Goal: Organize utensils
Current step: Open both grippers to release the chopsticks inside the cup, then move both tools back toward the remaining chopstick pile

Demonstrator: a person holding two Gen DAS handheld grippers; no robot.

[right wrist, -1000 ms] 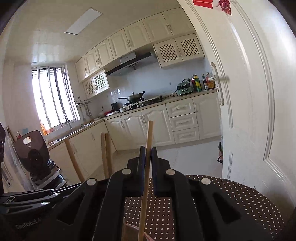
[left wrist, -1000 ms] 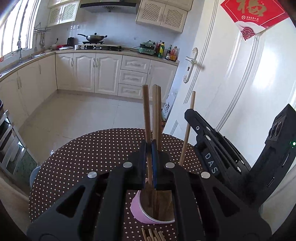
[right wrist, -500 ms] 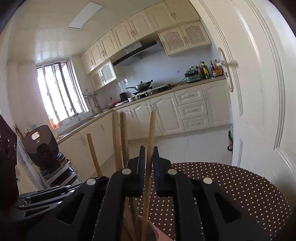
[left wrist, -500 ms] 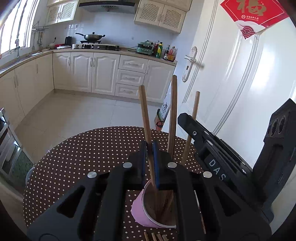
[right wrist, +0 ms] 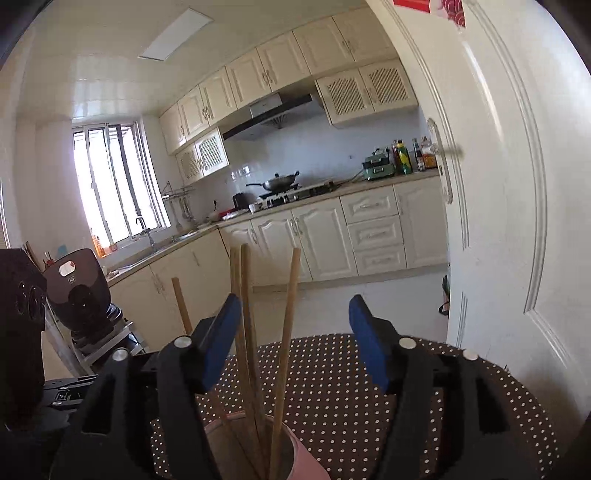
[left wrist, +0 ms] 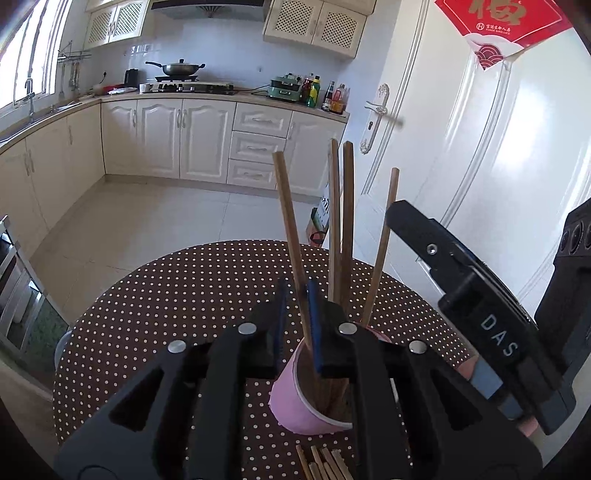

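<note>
Room: kitchen around you, cream cabinets (left wrist: 207, 136) along the far wall and a white door (left wrist: 480, 155) to your right, with a red paper hanging (left wrist: 498, 22) at its top.
Table: round top under a brown cloth with white dots (left wrist: 177, 295); it carries everything you are working on.
Cup: pink paper cup (left wrist: 295, 402) stands upright on the cloth, right below your left tongs; in the right wrist view its rim (right wrist: 236, 421) sits low between the two pads.
Chopsticks in cup: four wooden sticks stand in it, fanned out. One leans left (left wrist: 290, 229), a pair stands nearly straight and close together (left wrist: 341, 221), and a lighter one leans right (left wrist: 380, 251).
Loose chopsticks: a small bunch (left wrist: 321, 461) lies flat on the cloth just in front of the cup, at the bottom edge of the left view.
Left tongs: your left gripper (left wrist: 297, 317) has its jaws opening, still only a narrow gap. The left-leaning stick runs up through that gap, against the right pad and clear of the left one, so it is no longer pinched.
Right tongs: your right gripper (right wrist: 295, 339) has its jaws opening and already stands wide. The lighter stick (right wrist: 286, 332) rises between the blue pads, touching neither; the close pair (right wrist: 240, 314) stands just inside the left pad.
Position: both tongs hang over the cup from opposite sides, the right one showing as a black body (left wrist: 461, 280) at the right of the left view.
</note>
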